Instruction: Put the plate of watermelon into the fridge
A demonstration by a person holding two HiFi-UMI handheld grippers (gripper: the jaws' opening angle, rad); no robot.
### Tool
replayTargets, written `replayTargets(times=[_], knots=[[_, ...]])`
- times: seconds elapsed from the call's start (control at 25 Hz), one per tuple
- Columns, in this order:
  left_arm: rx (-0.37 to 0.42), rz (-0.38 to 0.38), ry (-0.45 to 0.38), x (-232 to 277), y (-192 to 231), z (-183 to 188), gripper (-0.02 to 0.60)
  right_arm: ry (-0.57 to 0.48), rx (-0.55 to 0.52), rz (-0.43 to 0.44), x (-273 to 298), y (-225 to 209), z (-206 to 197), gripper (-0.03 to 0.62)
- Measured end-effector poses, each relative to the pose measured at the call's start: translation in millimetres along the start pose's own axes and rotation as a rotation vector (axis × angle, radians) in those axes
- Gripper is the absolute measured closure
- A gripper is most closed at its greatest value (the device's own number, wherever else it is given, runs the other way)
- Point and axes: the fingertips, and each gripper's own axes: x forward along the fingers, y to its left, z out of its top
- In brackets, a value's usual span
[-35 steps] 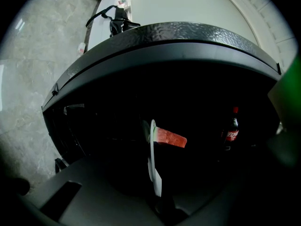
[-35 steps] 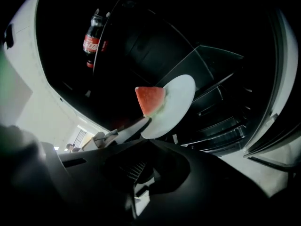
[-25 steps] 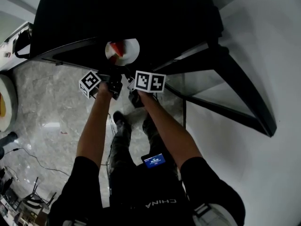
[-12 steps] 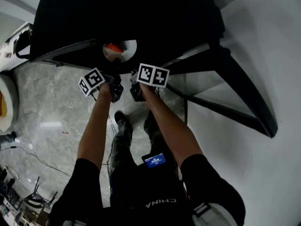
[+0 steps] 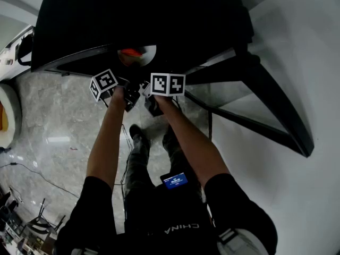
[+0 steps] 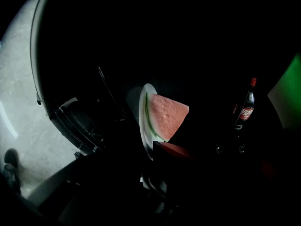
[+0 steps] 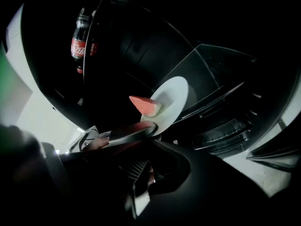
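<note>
Where the fridge [image 5: 138, 15] gapes dark, watermelon plate [image 6: 142, 117], cola bottle [image 6: 245, 108] nearby.

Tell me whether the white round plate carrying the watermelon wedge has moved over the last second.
Yes. In the head view the white round plate has slid farther under the black fridge's top edge, deeper inside.

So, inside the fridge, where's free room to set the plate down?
Dark, bare-looking stretch between plate and cola bottle, though too dim to be sure. Crowded at the plate's near rim, where left gripper and right gripper clamp it.
</note>
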Motion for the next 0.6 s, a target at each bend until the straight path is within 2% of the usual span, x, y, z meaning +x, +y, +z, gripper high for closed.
replayTargets(times=[0.28, 0.44, 0.6], knots=[[-0.057, -0.083, 0.005, -6.3, -2.3, 1.4, 0.534, 0.012, 0.009, 0.042, 1.9, 3.6, 0.7, 0.579], [-0.009, -0.083, 0.003, -7.8, -5.6, 0.4, 0.528, -0.065, 0.083, 0.046, -5.2, -5.3, 19.8, 0.579], [0.054, -0.042, -0.025, -13.0, -3.5, -2.1, 0.528, -0.090, 0.049, 0.015, -4.9, -6.7, 34.1, 0.579]])
